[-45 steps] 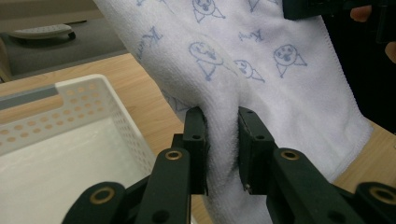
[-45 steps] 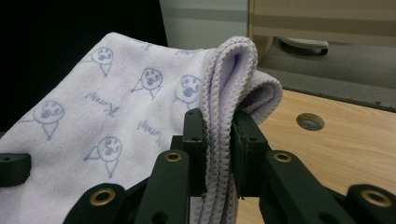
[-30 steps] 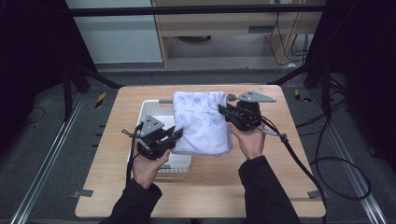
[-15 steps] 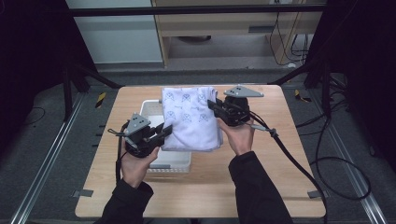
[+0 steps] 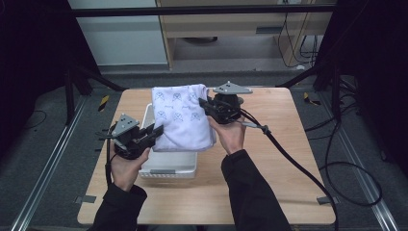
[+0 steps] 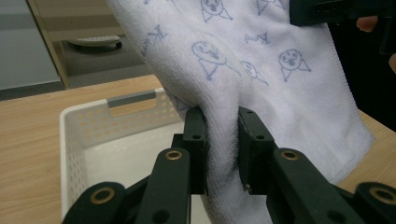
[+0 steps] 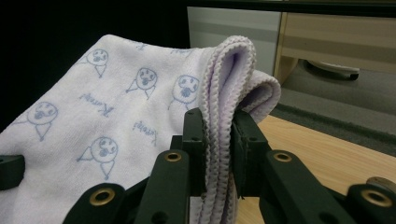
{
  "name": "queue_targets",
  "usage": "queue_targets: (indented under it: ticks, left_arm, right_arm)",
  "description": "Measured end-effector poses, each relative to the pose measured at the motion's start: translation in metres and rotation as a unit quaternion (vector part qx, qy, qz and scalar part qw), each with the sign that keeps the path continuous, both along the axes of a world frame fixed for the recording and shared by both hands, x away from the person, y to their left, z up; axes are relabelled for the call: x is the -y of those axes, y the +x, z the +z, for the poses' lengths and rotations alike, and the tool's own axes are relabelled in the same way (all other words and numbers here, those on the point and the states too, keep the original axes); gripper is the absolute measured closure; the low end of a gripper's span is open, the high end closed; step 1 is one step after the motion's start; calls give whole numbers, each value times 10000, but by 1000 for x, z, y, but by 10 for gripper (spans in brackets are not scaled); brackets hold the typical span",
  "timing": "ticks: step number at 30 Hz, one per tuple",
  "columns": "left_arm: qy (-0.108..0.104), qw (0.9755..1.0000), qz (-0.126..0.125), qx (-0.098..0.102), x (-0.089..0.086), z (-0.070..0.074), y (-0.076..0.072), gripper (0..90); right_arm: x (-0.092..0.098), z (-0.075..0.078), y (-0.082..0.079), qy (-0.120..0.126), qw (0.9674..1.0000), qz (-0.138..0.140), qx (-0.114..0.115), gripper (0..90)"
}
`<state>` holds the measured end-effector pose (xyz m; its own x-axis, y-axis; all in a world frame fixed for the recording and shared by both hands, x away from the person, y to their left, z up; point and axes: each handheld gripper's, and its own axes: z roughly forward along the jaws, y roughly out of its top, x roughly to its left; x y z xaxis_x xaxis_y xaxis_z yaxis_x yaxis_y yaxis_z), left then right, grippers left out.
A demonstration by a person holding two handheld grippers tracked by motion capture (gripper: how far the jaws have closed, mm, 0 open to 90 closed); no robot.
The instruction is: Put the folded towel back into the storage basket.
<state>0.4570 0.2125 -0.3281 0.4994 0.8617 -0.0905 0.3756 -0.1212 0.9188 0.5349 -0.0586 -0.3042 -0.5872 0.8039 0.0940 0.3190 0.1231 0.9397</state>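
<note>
Your left gripper and right gripper both pinch the folded towel between their fingers above the white basket.

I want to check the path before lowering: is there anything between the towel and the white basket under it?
Nothing visible: the towel, clamped by both grippers, hangs over the basket, whose visible floor looks bare.
</note>
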Motion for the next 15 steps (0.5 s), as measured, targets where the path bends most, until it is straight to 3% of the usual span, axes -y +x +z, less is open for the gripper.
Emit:
queue_targets:
  ticks: [15]
  left_arm:
    - [46, 9997, 228, -71, -27, -4, 7, 743]
  right_arm:
    - [-34, -3, 12, -57, 9999, 98, -18, 775]
